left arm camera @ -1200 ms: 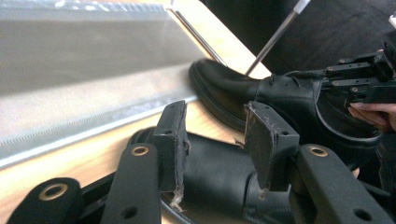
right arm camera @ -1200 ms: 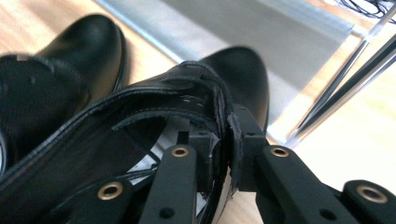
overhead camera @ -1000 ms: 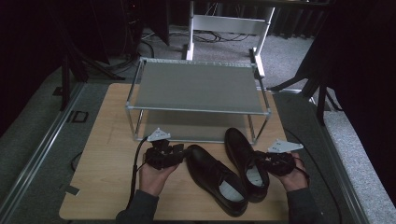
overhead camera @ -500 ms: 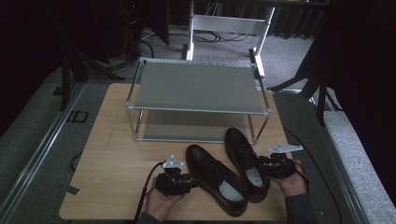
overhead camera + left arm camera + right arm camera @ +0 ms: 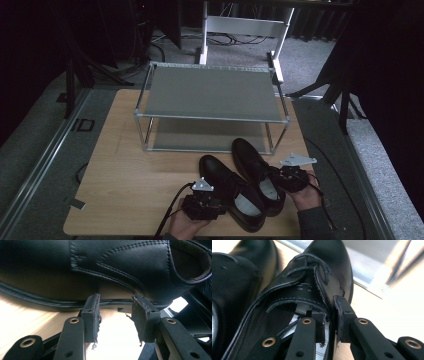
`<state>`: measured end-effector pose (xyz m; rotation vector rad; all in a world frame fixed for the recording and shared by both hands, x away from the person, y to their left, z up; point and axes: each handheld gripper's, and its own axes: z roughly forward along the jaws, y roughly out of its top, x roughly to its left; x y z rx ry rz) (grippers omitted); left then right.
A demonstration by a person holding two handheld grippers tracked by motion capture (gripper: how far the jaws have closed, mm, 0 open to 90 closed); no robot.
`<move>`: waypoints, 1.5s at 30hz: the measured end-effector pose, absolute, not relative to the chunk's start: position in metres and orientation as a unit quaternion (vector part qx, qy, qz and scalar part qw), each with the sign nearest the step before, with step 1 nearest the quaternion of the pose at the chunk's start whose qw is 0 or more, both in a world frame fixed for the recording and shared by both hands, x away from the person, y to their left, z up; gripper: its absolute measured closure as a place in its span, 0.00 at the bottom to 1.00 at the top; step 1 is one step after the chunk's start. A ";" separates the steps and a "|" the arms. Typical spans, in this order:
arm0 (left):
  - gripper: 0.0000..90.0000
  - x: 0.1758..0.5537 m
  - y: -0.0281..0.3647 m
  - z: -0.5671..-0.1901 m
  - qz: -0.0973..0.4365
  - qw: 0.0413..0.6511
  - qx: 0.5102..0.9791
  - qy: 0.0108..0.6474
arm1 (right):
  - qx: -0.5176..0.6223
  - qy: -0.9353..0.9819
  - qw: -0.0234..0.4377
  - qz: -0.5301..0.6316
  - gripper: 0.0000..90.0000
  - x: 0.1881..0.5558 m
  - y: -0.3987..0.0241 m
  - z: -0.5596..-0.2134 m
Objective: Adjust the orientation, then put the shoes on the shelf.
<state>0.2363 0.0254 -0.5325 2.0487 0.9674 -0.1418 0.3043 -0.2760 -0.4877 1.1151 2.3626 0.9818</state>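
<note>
Two black leather lace-up shoes lie side by side on the wooden table, toes toward the rack. My left gripper sits low at the outer side of the left shoe, near its heel. In the left gripper view its jaws stand open, the tips just short of the left shoe's sole edge, nothing between them. My right gripper is at the right shoe. Its jaws have just been closing: one pad is inside the right shoe, one outside, pinching its side wall.
A two-shelf metal rack stands just behind the shoes, both grey shelves bare. A white frame stands on the floor behind it. Bare wood lies to the left of the shoes. The table's near edge is right under both hands.
My left gripper has come down and back toward the near edge, settling beside the left shoe's heel. The right hand has stayed at the right shoe.
</note>
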 end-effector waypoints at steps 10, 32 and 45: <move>0.66 0.231 0.018 -0.535 -0.069 0.423 0.825 0.367 | 0.365 0.851 0.155 0.344 0.89 0.306 -0.265 -0.484; 0.65 0.233 0.010 -0.532 -0.057 0.434 0.833 0.339 | 0.374 0.854 0.167 0.320 0.63 0.318 -0.272 -0.473; 0.63 0.241 0.079 -0.516 0.043 0.449 0.797 0.402 | 0.387 0.838 0.154 0.353 0.44 0.270 -0.285 -0.444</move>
